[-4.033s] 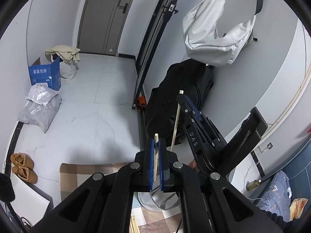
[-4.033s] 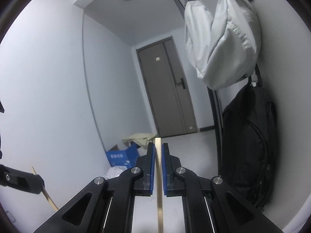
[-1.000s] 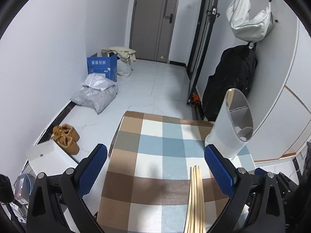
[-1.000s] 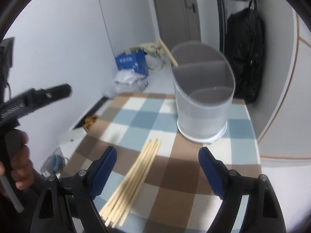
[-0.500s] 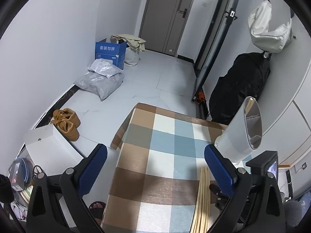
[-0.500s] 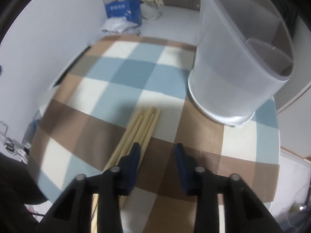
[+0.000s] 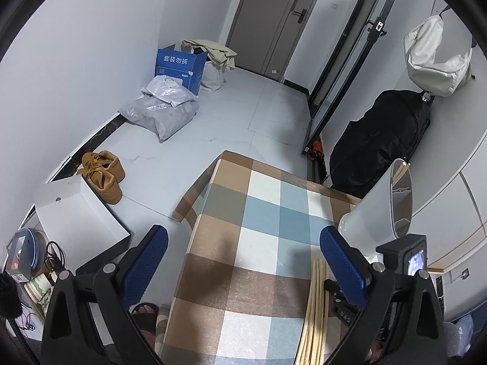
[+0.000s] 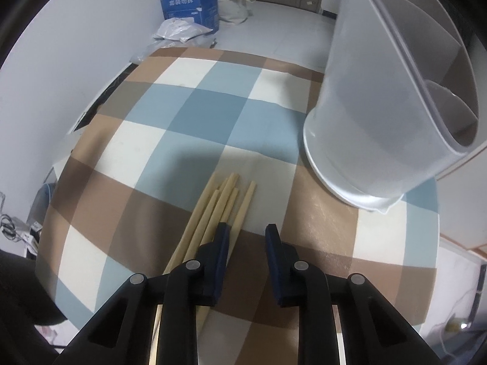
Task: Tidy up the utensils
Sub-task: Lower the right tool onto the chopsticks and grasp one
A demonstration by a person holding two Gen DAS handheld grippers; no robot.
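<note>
Jaws of the right gripper (image 8: 246, 233) have just been closing and stand narrowly apart, low over a checked tablecloth (image 8: 194, 103), with a gap showing between the pads and the rightmost chopstick partly hidden under the left pad. Jaws of the left gripper (image 7: 243, 254) are spread wide and empty above the same cloth. Only the left view shows the floor with tan shoes (image 7: 105, 175) and a black bag (image 7: 380, 140). A translucent utensil holder (image 8: 392, 106) stands right of the loose wooden chopsticks (image 8: 222, 203); the left view shows more chopsticks inside it.
</note>
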